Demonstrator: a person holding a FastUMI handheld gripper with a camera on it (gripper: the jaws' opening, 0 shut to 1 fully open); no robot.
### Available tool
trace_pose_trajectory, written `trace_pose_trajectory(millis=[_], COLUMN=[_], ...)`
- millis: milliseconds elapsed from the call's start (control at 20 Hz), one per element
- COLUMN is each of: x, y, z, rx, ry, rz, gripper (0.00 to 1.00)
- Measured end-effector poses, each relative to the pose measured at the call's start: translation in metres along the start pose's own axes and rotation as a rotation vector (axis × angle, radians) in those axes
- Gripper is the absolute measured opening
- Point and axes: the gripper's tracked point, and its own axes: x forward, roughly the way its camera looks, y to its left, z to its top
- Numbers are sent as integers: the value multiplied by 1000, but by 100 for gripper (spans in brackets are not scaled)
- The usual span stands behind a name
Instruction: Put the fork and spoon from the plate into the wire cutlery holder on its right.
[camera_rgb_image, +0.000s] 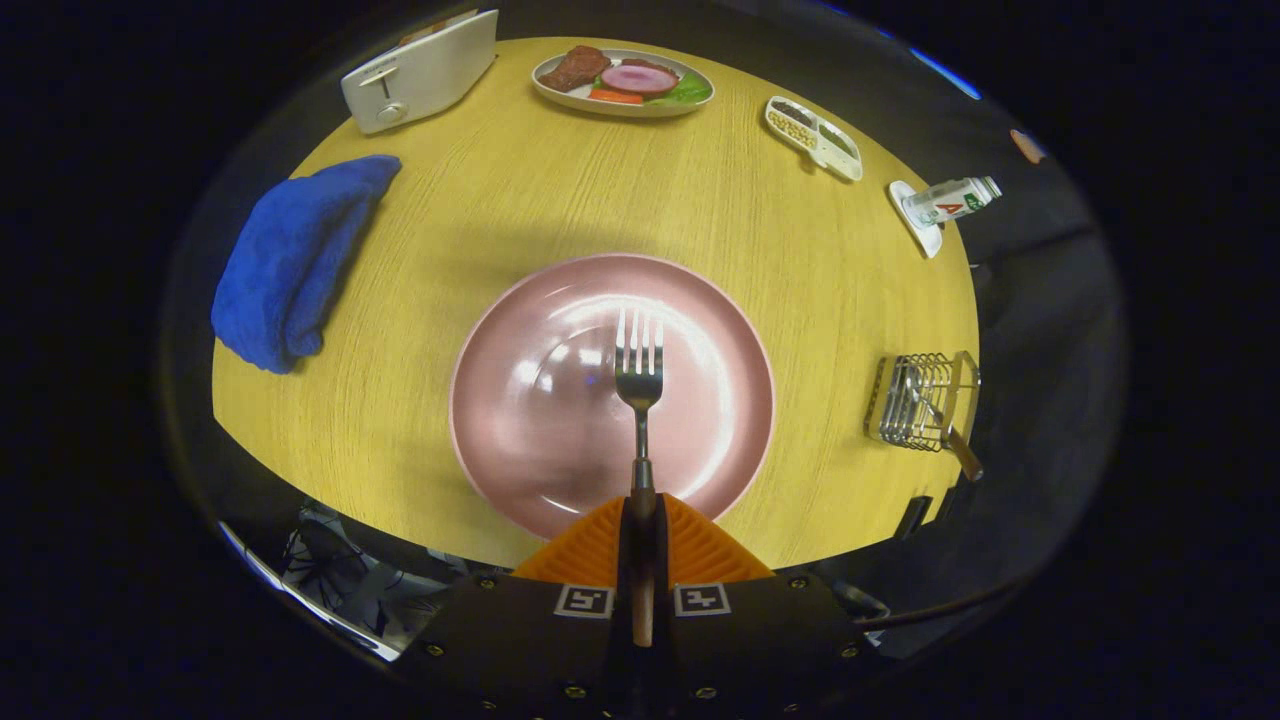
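My gripper (640, 520) is shut on the wooden handle of a steel fork (639, 375), which sticks straight out ahead of the fingers, tines forward, over the pink plate (520, 400). The plate lies on the yellow table just beyond the fingers and holds nothing else. To the right of the plate stands the wire cutlery holder (920, 400); a utensil with a wooden handle (962, 452) leans out of it toward the table's near edge.
A folded blue towel (290, 260) lies left of the plate. At the far side stand a white toaster (420, 70), a dish of food (625, 82), a small divided tray (812, 137) and a bottle on a saucer (945, 202).
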Motion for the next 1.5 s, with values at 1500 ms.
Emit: trace_pose_trajectory(millis=[1500], x=[-48], y=[-195], z=[-15], rx=[437], ry=[48], rz=[-164], gripper=[8])
